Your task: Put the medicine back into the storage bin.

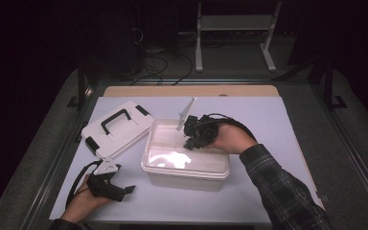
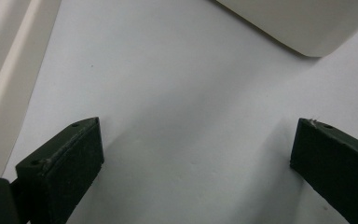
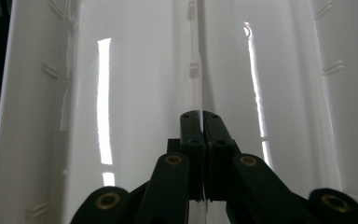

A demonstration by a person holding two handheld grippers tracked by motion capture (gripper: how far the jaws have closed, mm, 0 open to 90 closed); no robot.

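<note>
Resting near-left on the tabletop (image 1: 268, 120), the left gripper (image 2: 193, 163) is sitting spread. Right gripper (image 3: 200, 121) is pinching a thin, stiff divider (image 3: 196, 56) inside the centre bin (image 1: 187, 175); likely light, slippery.

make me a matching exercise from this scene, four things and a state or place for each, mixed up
Things:
1. lid
2. box
3. left gripper
4. right gripper

States or places:
a. open-topped, in the middle of the table
b. jaws shut, reaching down inside the box
c. lying flat to the left of the box, black handle up
d. jaws wide apart, low over the white table cover

Pairs: 1-c, 2-a, 3-d, 4-b
</note>
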